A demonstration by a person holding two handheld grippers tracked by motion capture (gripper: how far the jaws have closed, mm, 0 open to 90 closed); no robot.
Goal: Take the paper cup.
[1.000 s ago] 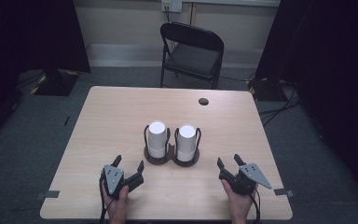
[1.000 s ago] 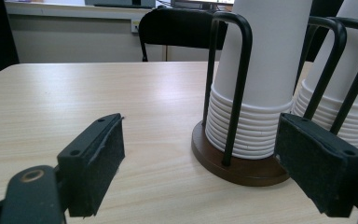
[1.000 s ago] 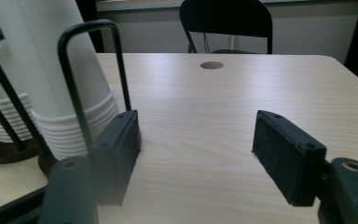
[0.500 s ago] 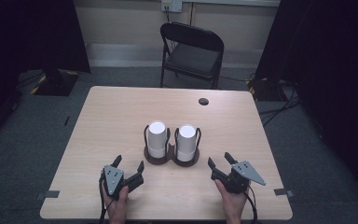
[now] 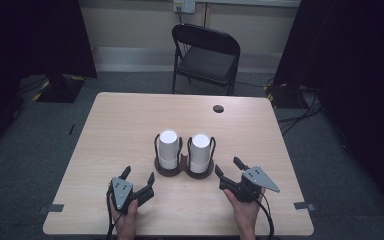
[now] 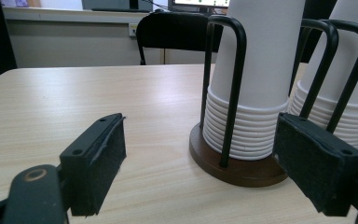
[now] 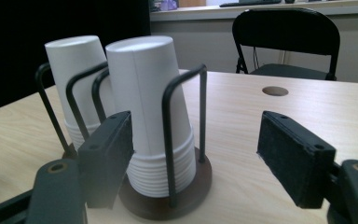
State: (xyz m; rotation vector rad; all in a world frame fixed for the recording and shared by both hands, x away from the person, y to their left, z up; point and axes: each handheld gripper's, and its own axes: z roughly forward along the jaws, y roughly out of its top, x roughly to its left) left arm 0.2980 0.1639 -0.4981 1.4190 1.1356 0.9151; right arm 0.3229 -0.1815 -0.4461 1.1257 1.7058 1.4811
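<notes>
While the cup stacks [image 5: 185, 150] stand as they did a second ago, mid-table in their holder [image 5: 184, 171], the right gripper [image 5: 228, 167] has come nearer to them from the near right. Its jaws have just been opening, with nothing between them. In its own view they now gape before the right stack [image 7: 149, 112]. The left gripper [image 5: 138, 175] has not shifted; it rests near the left stack [image 5: 168, 148], jaws spread wide and empty.

Both stacks are white paper cups, upturned and nested, their rolled rims forming tight ridges low down. Thin black wire hoops [image 7: 182, 126] rise around each stack from a round base of dark brown wood; the two bases join. The jaws carry flat black pads [image 6: 103, 158], slightly frayed at the edges. The table [image 5: 125, 125] is pale wood grain with rounded corners and a dark round hole [image 5: 218, 108] near its far edge. A black folding chair [image 5: 207, 55] stands beyond it.

The left gripper view cuts off both stacks' tops. The person's forearms run off the near edge of the high view.
</notes>
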